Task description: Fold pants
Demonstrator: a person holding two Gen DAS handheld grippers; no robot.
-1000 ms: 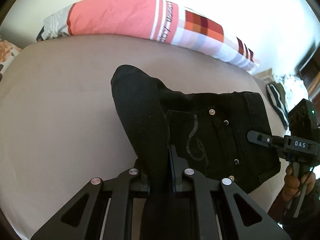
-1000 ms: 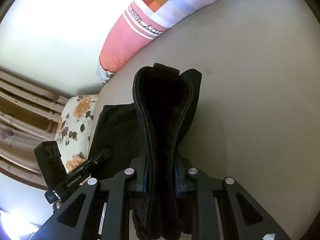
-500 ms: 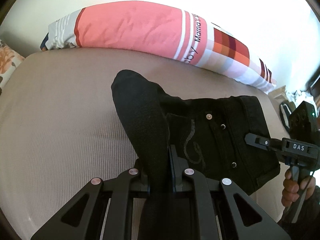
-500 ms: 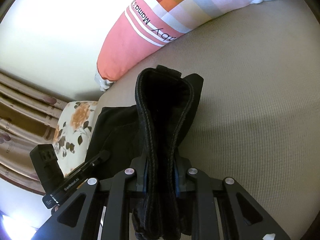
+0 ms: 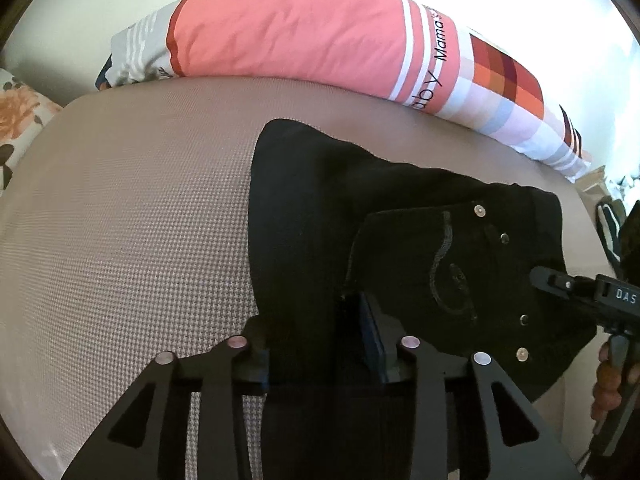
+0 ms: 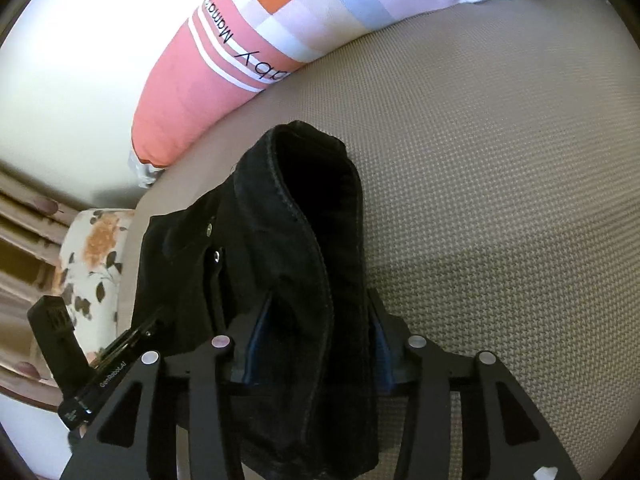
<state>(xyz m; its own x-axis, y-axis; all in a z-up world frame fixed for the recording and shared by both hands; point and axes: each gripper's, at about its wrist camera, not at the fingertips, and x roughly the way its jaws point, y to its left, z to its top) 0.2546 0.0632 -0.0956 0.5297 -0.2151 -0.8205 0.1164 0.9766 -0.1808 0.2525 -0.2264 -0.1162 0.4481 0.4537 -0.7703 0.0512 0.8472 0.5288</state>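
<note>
A long pink, striped and checked pillow (image 5: 304, 40) lies along the far edge of the beige mattress (image 5: 120, 240).

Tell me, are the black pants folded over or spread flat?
Folded over: the black pants lie doubled on the mattress, legs laid across the pocket side.

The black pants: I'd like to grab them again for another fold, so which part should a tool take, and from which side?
A judgement: take the black pants at the thick stitched hem that stands raised off the mattress, coming from the near side along the fabric. That ridge offers a lip to pinch, whereas the flat pocket panel lies spread with no edge lifted.
</note>
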